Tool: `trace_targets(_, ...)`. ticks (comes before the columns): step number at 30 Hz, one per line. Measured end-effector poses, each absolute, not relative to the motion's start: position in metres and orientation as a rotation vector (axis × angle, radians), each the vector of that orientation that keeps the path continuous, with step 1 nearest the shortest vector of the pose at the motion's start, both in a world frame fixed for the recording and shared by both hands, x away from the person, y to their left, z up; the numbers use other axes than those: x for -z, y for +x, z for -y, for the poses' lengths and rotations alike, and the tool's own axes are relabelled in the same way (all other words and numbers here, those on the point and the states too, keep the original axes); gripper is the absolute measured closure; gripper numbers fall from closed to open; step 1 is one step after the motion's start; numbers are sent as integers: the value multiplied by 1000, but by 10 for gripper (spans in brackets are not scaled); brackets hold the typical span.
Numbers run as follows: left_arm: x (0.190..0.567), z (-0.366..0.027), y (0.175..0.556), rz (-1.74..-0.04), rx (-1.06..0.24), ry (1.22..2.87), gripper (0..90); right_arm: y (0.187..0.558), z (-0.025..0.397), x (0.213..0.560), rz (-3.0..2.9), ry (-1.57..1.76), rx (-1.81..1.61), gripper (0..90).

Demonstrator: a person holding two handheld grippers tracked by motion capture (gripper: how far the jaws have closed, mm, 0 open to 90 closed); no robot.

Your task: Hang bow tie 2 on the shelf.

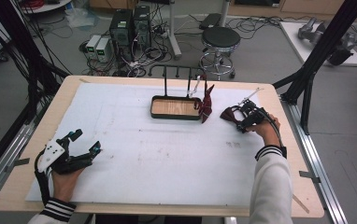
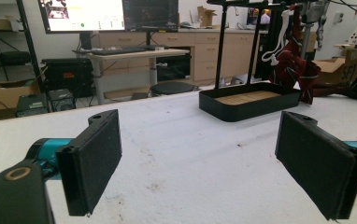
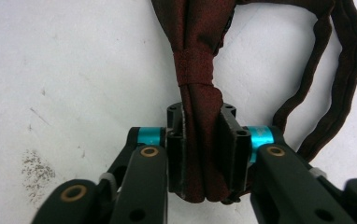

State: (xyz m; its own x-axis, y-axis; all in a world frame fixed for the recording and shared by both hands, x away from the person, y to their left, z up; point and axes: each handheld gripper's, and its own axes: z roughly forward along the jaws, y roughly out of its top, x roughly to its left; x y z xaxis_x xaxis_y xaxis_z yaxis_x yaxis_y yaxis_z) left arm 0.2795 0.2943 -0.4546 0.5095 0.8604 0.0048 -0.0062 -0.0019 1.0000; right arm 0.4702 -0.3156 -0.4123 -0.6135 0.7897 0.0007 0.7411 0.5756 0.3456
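Right tongs (image 3: 200,154) are clamped tight on a dark red bow tie (image 3: 197,70), jaws pinching one wing just short of the banded knot, and the strap (image 3: 335,84) loops loose off to one side. In the high view the same tongs (image 1: 242,122) sit right of the black tray (image 1: 175,116), with the bow tie (image 1: 229,115) lying flat on the white table (image 1: 167,158) between tongs and tray. This is soft, light fabric, so I judge it will sag and fold the instant it lifts, and the strap will trail; the knot looks like the firmest spot to hold. A second red tie (image 1: 206,103) hangs from the rack at the tray's right end. Left tongs (image 1: 84,145) rest wide open and empty, well to the tray's near left, pads (image 2: 92,161) spread apart.
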Motion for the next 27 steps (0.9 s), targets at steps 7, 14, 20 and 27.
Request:
trace_targets(7, 455, -294, 279, -802, -812, 1414, 150, 470, 314, 411, -2649, 1327, -471, 787)
trace_targets(14, 455, -294, 279, -802, -812, 1415, 150, 469, 313, 409, -2641, 1323, -496, 789)
trace_targets(20, 455, -294, 279, -801, -812, 1414, 150, 466, 314, 402, -2594, 1329, -562, 790)
trace_targets(27, 455, -294, 279, -801, -813, 1416, 150, 460, 314, 390, -2495, 1328, -680, 789)
